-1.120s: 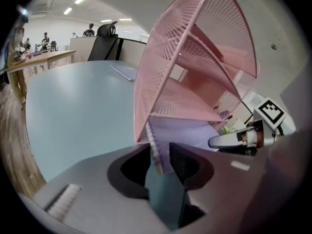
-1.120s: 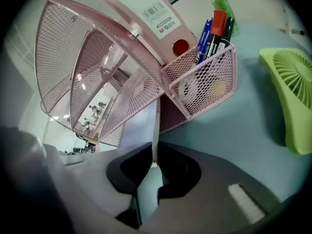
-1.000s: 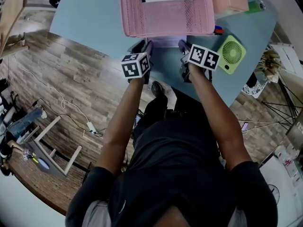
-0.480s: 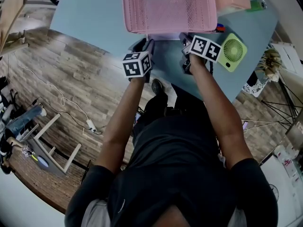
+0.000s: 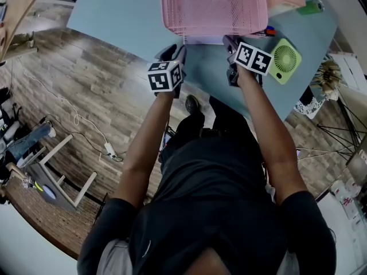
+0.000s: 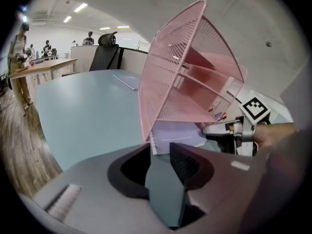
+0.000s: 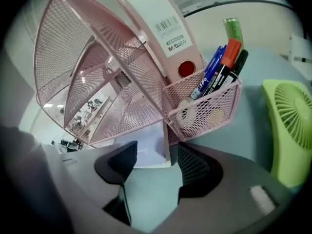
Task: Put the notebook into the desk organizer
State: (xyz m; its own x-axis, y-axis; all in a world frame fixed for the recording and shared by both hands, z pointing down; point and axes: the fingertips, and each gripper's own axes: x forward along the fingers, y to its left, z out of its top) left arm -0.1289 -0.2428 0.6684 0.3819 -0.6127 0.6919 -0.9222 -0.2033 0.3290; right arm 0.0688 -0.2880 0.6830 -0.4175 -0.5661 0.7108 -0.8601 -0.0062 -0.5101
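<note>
Together both arms (image 5: 148, 136) reach forward; left hand-held gripper (image 6: 160, 149) stands open, right hand-held gripper (image 7: 156, 156) is opening its jaws, notebook (image 7: 146, 149) edge between them

Pale lavender spiral-bound notebook (image 6: 178, 132), lying flat, mostly slid into the bottom of the pink wire-mesh desk organizer (image 5: 215, 10), near edge protruding

I get bright, even indoor light; ceiling lamps (image 6: 80, 7) glow at the upper left of the left gripper view. Fisheye bending and black corners ring both gripper views.
</note>
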